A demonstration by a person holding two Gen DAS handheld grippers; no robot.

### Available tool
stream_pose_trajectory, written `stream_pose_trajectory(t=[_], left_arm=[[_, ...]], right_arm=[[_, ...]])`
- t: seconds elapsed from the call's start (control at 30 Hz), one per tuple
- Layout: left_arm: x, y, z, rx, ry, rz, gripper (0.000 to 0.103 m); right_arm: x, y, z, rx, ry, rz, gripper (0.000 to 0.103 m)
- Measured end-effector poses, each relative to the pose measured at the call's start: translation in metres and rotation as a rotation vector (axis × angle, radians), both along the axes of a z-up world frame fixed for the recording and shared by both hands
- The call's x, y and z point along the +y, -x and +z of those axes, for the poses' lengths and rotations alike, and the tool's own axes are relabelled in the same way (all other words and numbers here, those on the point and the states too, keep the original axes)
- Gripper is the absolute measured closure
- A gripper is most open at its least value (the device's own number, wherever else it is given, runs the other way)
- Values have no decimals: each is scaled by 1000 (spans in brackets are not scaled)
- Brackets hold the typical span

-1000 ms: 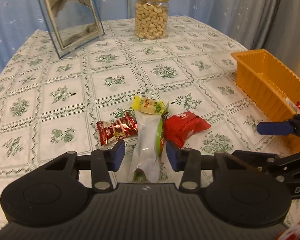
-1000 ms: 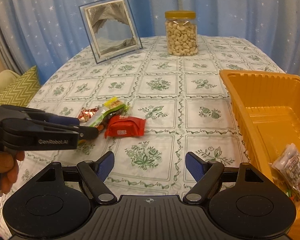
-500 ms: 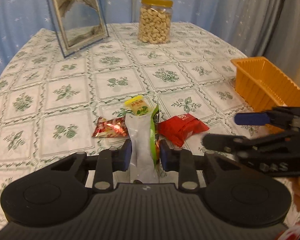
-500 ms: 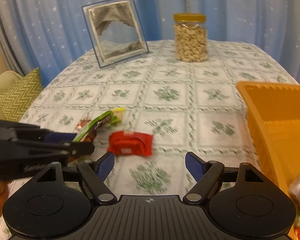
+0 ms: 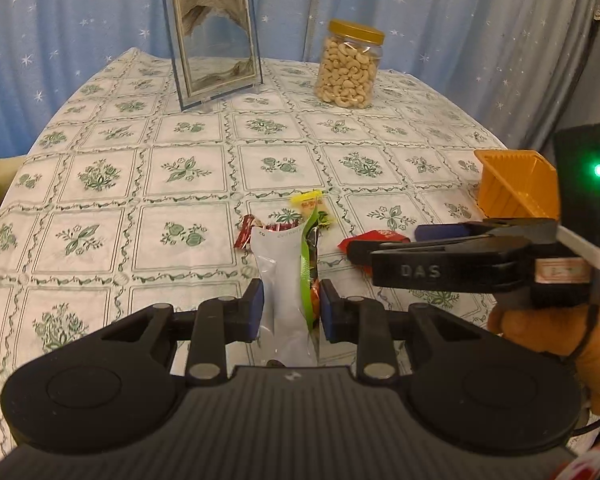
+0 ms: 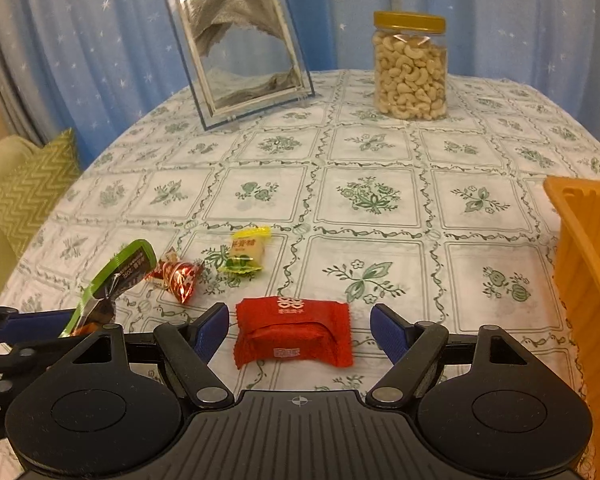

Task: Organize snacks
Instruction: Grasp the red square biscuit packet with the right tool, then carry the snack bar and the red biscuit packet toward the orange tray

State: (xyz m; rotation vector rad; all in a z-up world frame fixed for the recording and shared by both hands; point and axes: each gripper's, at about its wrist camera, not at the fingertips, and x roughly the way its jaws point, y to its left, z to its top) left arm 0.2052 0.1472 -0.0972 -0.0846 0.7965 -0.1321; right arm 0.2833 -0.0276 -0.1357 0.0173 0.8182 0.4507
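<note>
The left tongs (image 5: 288, 308) are clamped on a long, flat snack pouch of white film with a green edge (image 5: 286, 276), gripped low on its body so the rest stands up and away from the tabletop (image 5: 180, 184); in the right wrist view its green top leans out over the left tongs at the picture's left edge. It looks light and limp, a thin slick film that will crumple and could slide through the pads, so a hold across the flat body near one end seems better than one on the sealed tip. The right tongs (image 6: 300, 326) stand apart, one finger on each side of a red, pillow-shaped foil packet (image 6: 294, 332) lying flat on the tabletop; their jaws have just been closing with the packet between them, but the pads are not yet on it. This packet is puffed and soft, with crimped ends and white print on top, and should squash a little under pressure, so taking it across its short middle looks safest. Just beyond lie a small shiny red-and-silver wrapped sweet (image 6: 178, 278) and a small yellow-and-green sweet packet (image 6: 246, 250), close together and both still loose. The orange ribbed plastic tray (image 6: 588, 240), the likely destination, sits at the right edge, well apart from them.
</note>
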Motion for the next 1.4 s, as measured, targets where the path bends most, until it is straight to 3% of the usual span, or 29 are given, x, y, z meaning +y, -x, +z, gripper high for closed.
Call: stream_pose_trajectory(t=[0.1,0.17,0.2,0.53,0.67,0.8,0.93,0.97,1.0,1.4], left_arm=[[-1,4,0,3,6,0,77],[-3,7,1,4,4,1,77],[-4,8,2,5,4,1,77],[-17,31,12,2,23,1,77],[-18,36,12,8,32,9,77],[-21,38,12,13,37,14,77],[-23,39,12,17,42,16,77],[-24,39,13,17,40,15,77],[-24,40,14,17,37,14,77],[-46,63,37,0,25,17,77]], right_arm=[[3,3,-2,-5,22,7,47],[1,7,2,-30,24,6,62],[1,10,5,-39,35,10,64],[-19,47,6,-43,89,32,62],[-24,64,1,-76,125,43,52],[-27,63,-4,-64,119,25,49],[-28,62,-5,-55,114,21,51],[-29,62,-3,-55,109,23,61],[-29,63,-1,-56,109,24,62],[-58,107,32,-64,77,-29,63]])
